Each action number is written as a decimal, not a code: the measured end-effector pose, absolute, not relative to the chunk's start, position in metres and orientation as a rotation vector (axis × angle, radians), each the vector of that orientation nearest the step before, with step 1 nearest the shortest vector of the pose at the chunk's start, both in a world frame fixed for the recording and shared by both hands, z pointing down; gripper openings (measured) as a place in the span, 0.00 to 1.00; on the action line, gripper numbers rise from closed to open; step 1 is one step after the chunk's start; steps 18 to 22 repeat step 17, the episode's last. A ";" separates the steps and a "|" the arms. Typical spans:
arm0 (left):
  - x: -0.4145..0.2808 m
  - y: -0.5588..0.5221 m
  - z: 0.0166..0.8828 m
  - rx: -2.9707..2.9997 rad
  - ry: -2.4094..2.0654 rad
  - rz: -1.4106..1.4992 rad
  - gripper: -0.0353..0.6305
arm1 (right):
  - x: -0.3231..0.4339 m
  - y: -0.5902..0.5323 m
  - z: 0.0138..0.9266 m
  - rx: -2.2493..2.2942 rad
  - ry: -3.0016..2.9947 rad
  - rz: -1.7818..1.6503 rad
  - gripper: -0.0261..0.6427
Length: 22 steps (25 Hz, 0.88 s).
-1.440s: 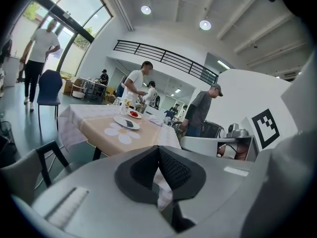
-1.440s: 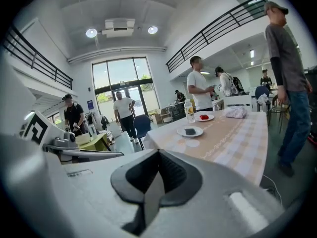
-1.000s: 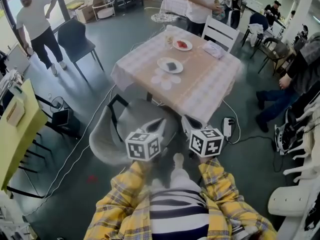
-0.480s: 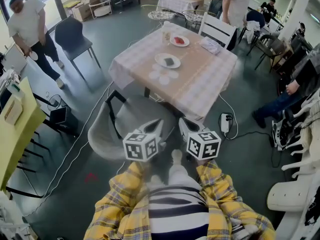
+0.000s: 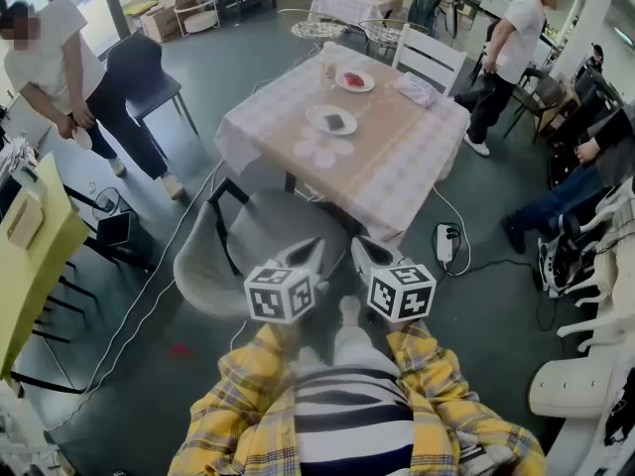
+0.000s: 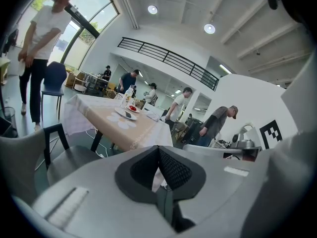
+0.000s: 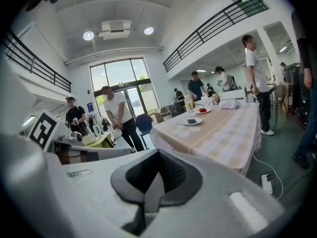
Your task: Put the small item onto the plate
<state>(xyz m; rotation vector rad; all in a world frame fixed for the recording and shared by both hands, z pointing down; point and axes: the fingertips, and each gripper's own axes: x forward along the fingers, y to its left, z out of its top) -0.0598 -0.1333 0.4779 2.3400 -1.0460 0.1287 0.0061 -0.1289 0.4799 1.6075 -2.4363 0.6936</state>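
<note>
On the checked-cloth table (image 5: 397, 167) ahead, a white plate (image 5: 334, 122) carries a small dark item (image 5: 337, 121). Behind it a second plate (image 5: 355, 80) holds something red. Both plates also show far off in the left gripper view, the nearer plate (image 6: 126, 114), and in the right gripper view, the nearer plate (image 7: 191, 121). My left gripper (image 5: 310, 252) and right gripper (image 5: 364, 250) hang side by side close to my body, well short of the table. Each is shut with nothing held, as the left gripper (image 6: 159, 151) and right gripper (image 7: 157, 156) show in their own views.
A grey chair (image 5: 233, 256) stands between me and the table. A glass (image 5: 327, 65) and a white cloth (image 5: 415, 89) sit at the table's far side, a white chair (image 5: 432, 59) behind. People walk at left (image 5: 69, 77) and far right (image 5: 511, 53). Cables and a power strip (image 5: 445, 245) lie on the floor.
The person in white behind the table has walked off to the right; the person at left has stepped nearer. Both grippers stay shut, and the right one has edged slightly left.
</note>
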 end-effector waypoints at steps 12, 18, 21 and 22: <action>-0.059 -0.135 0.478 2.345 -1.054 0.140 0.06 | 0.006 -0.132 0.475 1.610 -2.451 0.696 0.04; -0.062 -0.136 0.478 2.344 -1.061 0.142 0.06 | 0.004 -0.134 0.474 1.615 -2.452 0.690 0.04; -0.062 -0.136 0.478 2.344 -1.061 0.142 0.06 | 0.004 -0.134 0.474 1.615 -2.452 0.690 0.04; -0.062 -0.136 0.478 2.344 -1.061 0.142 0.06 | 0.004 -0.134 0.474 1.615 -2.452 0.690 0.04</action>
